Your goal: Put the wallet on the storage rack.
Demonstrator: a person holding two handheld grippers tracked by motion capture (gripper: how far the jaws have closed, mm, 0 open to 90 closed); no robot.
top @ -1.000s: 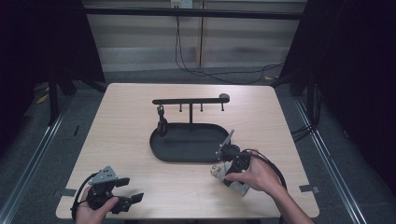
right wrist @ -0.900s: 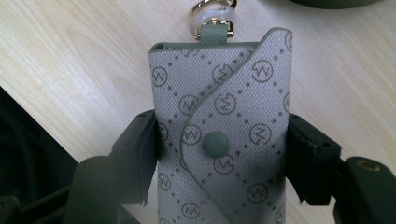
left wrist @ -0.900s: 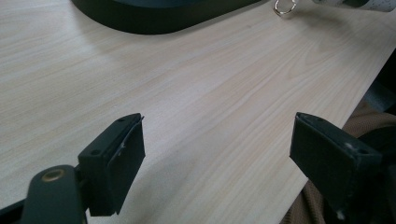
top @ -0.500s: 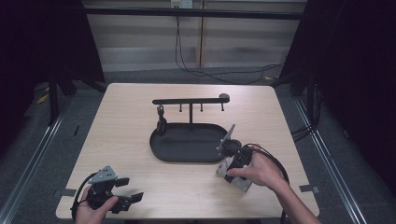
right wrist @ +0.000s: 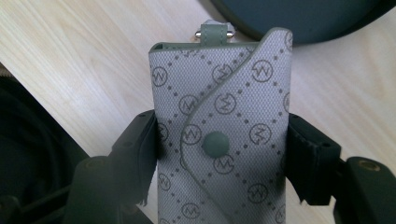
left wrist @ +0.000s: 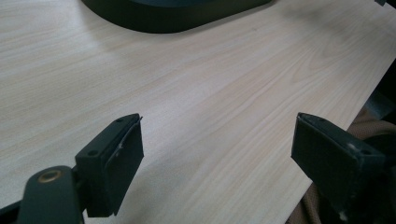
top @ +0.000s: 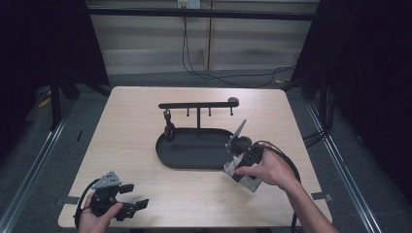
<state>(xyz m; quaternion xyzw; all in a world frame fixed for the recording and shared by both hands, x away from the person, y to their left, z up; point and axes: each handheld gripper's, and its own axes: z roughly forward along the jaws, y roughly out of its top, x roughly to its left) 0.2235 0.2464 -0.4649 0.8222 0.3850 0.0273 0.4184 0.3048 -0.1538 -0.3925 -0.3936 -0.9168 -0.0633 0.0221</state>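
Observation:
My right gripper [top: 239,171] [right wrist: 222,154] hovers by the near right rim of a black oval tray [top: 194,155], shut on a light grey patterned snap pouch [top: 243,179] [right wrist: 219,107]. The jaws pinch the pouch's two sides, and its flap with a round stud faces the camera. The tray carries a black rack bar [top: 197,105] on a post, with a small dark item [top: 168,127] hanging at the left end. Near the table's front left corner, my left gripper [top: 136,195] [left wrist: 219,149] is open with nothing between its jaws.
A light wooden table [top: 136,121] holds everything, and its front edge runs close to both hands. Cables trail from both grippers off the near side. Dark frame posts stand left and right of the table.
The right gripper has shifted slightly toward the tray with the pouch held. The left gripper has stayed put.

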